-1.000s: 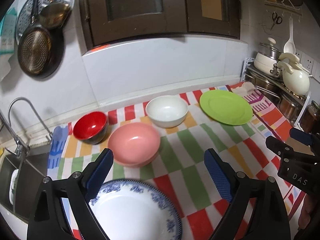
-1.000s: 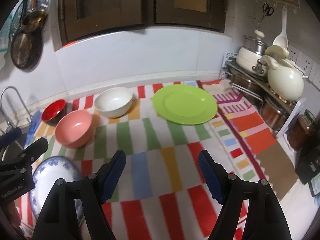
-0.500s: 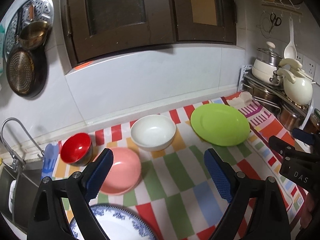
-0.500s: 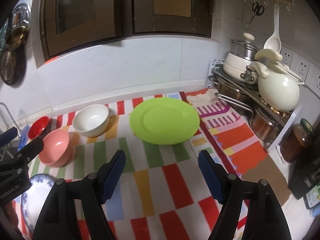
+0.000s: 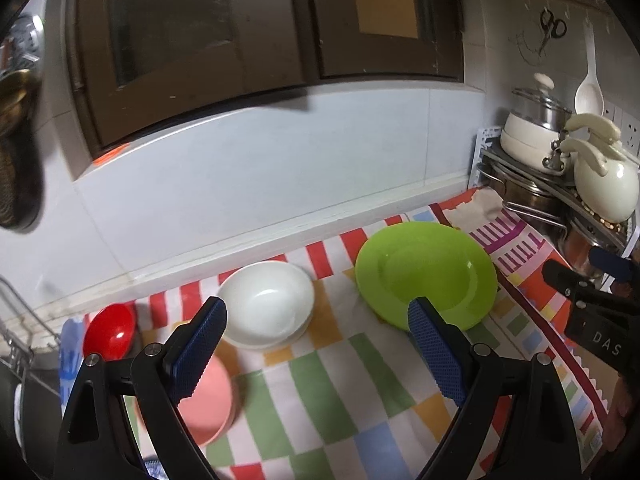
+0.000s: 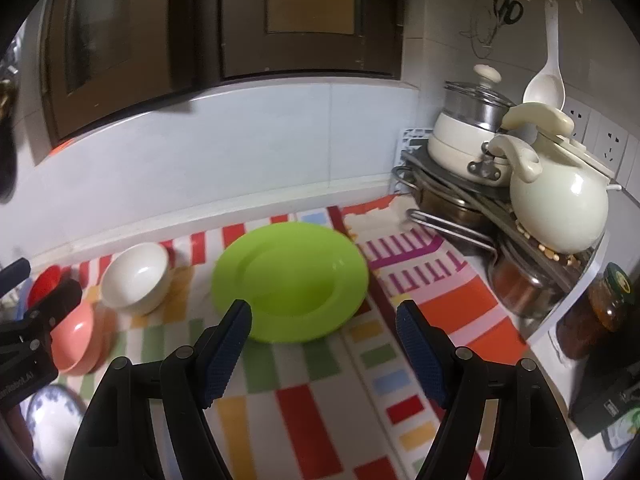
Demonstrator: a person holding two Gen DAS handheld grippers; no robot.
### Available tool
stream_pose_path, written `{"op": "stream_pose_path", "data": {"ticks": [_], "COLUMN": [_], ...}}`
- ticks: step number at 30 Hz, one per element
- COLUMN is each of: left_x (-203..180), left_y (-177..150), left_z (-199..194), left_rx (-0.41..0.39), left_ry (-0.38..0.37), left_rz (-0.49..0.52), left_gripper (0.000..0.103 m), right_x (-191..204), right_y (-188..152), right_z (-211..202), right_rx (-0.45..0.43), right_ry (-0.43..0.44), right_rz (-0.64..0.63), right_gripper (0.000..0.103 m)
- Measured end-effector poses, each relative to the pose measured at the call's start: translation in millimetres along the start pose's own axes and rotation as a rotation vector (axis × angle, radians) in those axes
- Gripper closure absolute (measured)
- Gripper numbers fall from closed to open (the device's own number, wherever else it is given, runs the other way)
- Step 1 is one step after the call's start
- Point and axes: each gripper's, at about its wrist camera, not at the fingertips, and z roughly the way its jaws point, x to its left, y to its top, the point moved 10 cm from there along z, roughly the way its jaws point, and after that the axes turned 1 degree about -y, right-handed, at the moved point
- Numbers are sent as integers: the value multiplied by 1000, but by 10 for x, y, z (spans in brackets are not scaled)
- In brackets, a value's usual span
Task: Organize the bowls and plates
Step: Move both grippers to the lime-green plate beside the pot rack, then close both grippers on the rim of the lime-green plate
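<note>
Right wrist view: right gripper (image 6: 324, 330) lined up on the green plate (image 6: 290, 280), jaws released and empty
Left gripper (image 5: 316, 336), also wide and empty, faces the white bowl (image 5: 266, 304); pink bowl (image 5: 208, 400) and red bowl (image 5: 109, 332) sit left, spread singly on the striped cloth (image 6: 420, 276), probably awaiting stacking

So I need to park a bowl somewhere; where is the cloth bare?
Free: the checked cloth in front of the green plate, and the striped patch between it and the pot rack. Crowded: the left end, around the white bowl, pink bowl, red bowl.
</note>
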Motion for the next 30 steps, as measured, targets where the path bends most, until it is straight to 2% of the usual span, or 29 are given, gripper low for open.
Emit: {"op": "stream_pose_path", "data": {"ticks": [5,14,30], "left_x": [-94,-185,-387], "left_y": [105,190,93], "left_z": [299,793,1748], "left_rx": [10,52,165], "left_ry": [-8,-4,-14], "left_rz": [8,32,62], "left_gripper": [10,10,11], "right_x": [-141,-264,-468], "right_y": [83,162,15], "right_z": [214,705,1621], "right_rx": [-6,17,141], "right_ry": [-32,-37,-36], "right_rz": [23,51,94], "right_gripper": [27,27,28]}}
